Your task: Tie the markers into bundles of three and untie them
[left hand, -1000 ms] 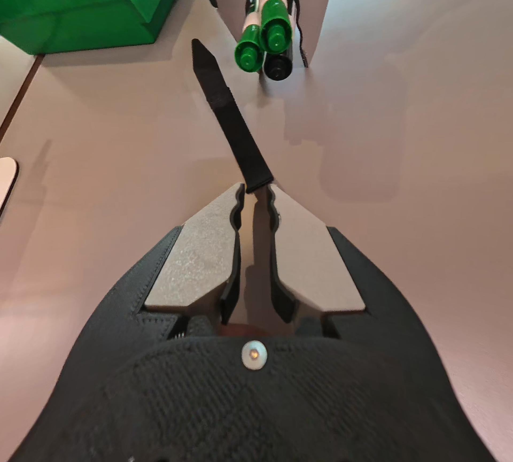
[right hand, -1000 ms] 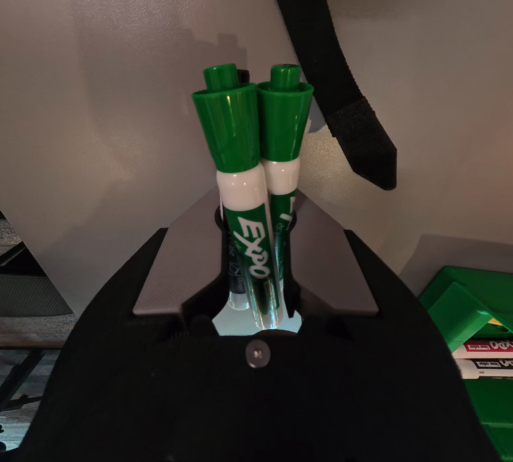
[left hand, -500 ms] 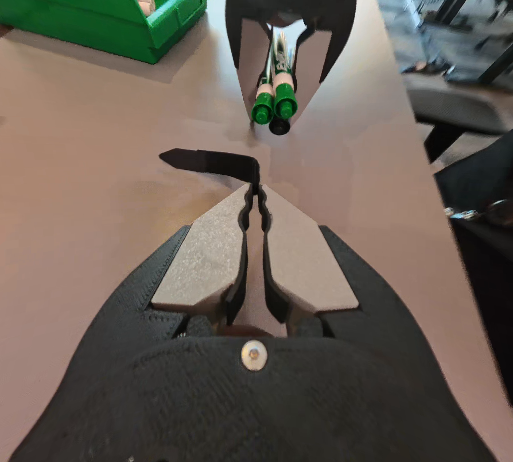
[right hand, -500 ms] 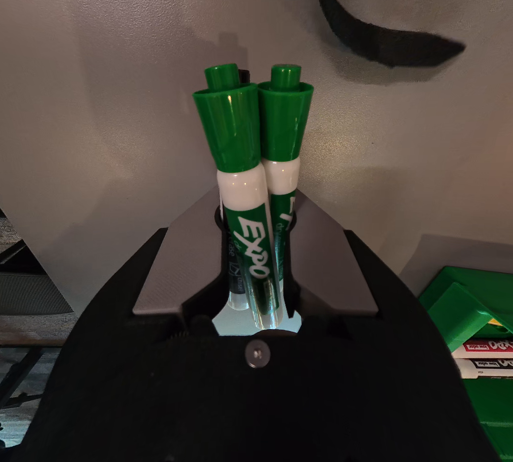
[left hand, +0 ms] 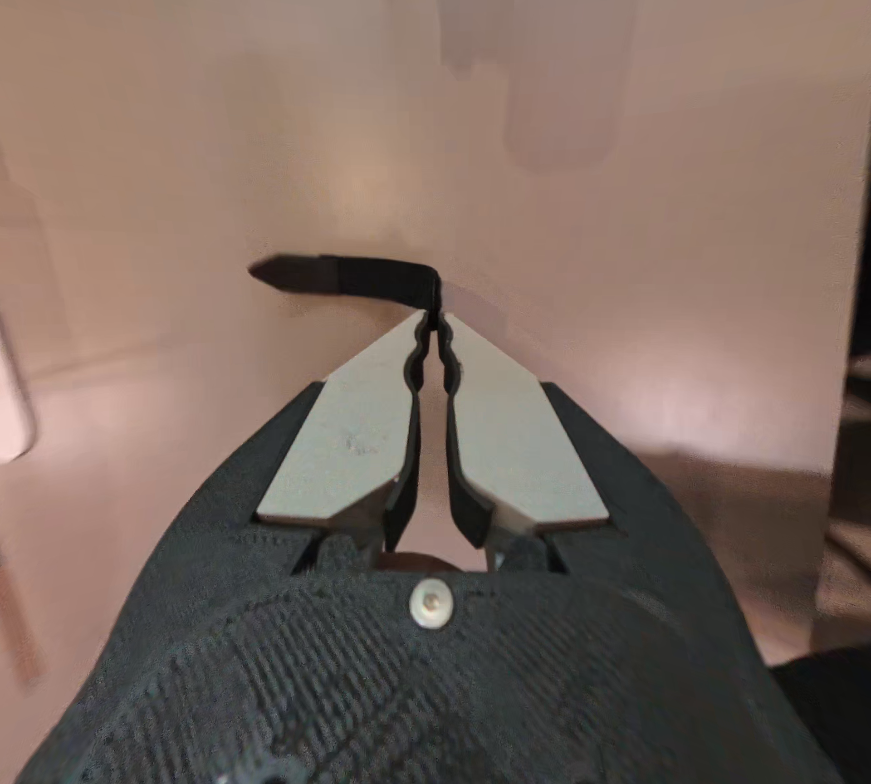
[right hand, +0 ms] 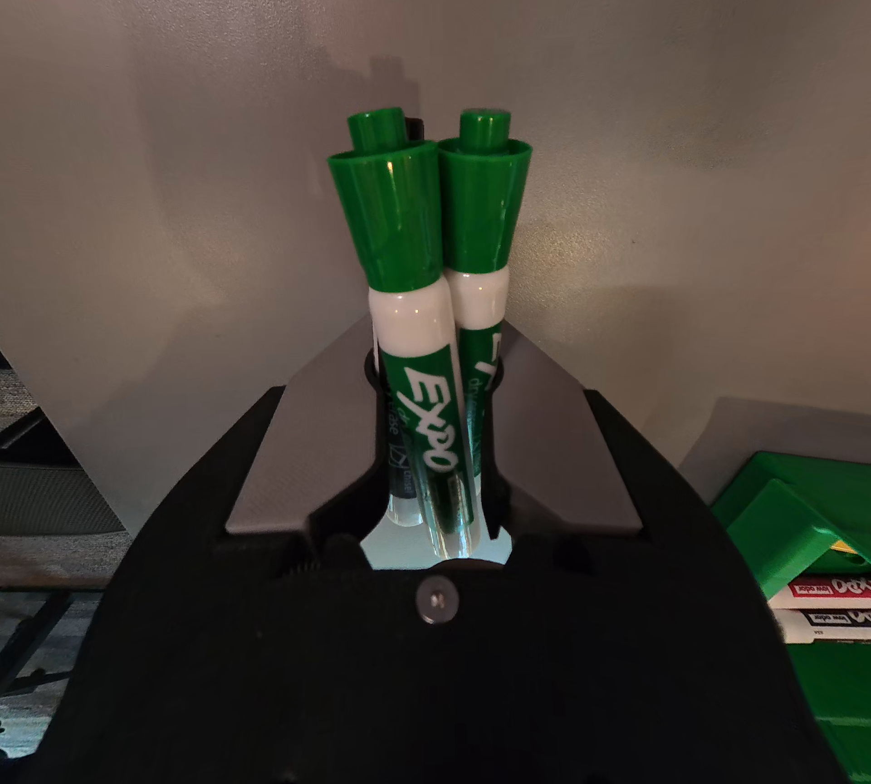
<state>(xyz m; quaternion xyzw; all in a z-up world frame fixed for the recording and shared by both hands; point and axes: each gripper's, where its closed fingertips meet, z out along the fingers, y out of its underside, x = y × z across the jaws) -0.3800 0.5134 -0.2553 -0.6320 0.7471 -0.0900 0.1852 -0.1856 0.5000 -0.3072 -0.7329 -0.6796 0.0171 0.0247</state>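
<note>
the green storage bin (right hand: 773,521) sits at four o'clock in the right wrist view, with white-barrelled markers (right hand: 820,620) lying inside. the right gripper (right hand: 436,372) clamps a bundle of markers (right hand: 414,337), two green-capped and a dark one behind. the left gripper (left hand: 434,319) is closed, pinching a black strap (left hand: 358,283) above the worktop (left hand: 188,101), its free end trailing toward nine o'clock.
</note>
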